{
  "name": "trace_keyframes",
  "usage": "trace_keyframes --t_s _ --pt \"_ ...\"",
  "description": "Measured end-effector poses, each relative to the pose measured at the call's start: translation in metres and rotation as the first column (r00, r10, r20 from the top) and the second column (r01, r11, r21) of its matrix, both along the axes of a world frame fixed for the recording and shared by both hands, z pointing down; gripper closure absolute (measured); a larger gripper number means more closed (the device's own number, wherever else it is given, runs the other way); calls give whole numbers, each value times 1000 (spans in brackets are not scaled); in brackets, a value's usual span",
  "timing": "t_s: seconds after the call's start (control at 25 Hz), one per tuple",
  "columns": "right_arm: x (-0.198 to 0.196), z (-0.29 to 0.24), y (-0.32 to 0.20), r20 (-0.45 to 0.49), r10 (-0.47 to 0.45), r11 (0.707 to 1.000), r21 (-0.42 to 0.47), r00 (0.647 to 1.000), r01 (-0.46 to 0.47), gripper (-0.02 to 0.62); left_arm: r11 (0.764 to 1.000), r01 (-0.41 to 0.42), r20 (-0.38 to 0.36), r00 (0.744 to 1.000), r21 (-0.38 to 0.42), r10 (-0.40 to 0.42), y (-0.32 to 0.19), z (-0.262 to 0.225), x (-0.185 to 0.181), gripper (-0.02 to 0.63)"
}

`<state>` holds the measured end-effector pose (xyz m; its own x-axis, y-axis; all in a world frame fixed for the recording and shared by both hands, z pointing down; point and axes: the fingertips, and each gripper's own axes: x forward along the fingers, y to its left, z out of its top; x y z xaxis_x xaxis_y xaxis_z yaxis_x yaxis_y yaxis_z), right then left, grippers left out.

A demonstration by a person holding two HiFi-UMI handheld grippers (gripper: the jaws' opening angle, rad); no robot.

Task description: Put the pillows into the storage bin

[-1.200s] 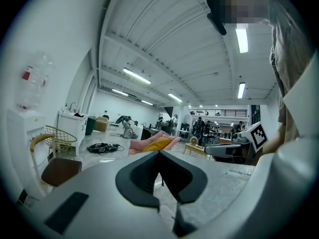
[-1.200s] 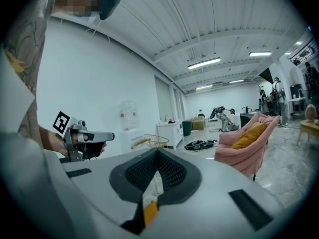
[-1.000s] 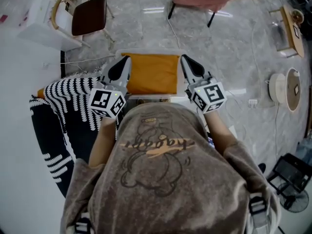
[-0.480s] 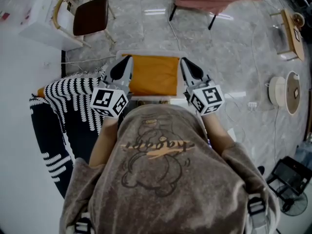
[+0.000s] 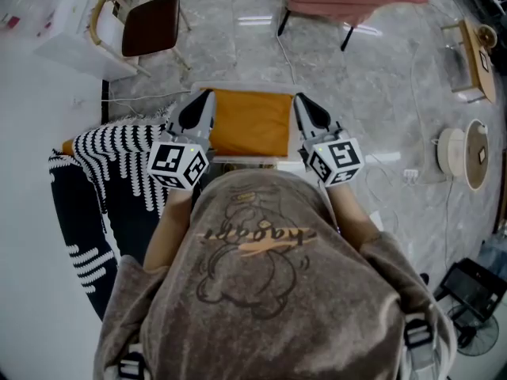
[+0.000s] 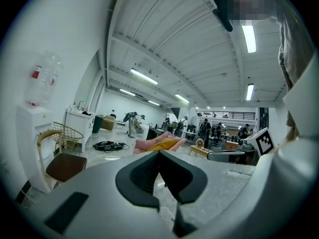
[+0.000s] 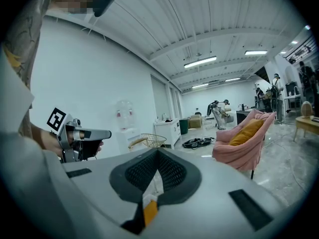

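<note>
An orange pillow (image 5: 249, 121) lies flat inside the white storage bin (image 5: 238, 85) on the floor in front of me. My left gripper (image 5: 208, 93) hovers above the bin's left edge and my right gripper (image 5: 297, 96) above its right edge, both pointing forward, shut and holding nothing. In the left gripper view the left gripper (image 6: 159, 153) has its jaws pressed together; the right gripper (image 7: 158, 151) looks the same, with a strip of orange pillow (image 7: 148, 210) showing below. A black-and-white zigzag pillow (image 5: 119, 153) lies left of the bin.
A dark patterned seat (image 5: 79, 220) sits at my left. Further off stand a brown-seated chair (image 5: 150, 26), a white cabinet (image 5: 67, 46) and a pink armchair (image 7: 244, 146) holding a yellow cushion (image 7: 249, 131). A round wooden table (image 5: 475, 145) and cables are to the right.
</note>
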<state>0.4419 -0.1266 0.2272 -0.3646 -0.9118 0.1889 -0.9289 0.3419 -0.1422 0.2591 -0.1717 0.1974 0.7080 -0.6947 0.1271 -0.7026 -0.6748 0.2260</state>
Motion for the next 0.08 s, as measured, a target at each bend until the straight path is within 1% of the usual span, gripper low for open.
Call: trace_keyframes --t_s 0.08 --pt "1 0 0 -1 1 1000 -3 1000 -1 592 1000 7 -1 1000 -4 -7 0 0 -1 603"
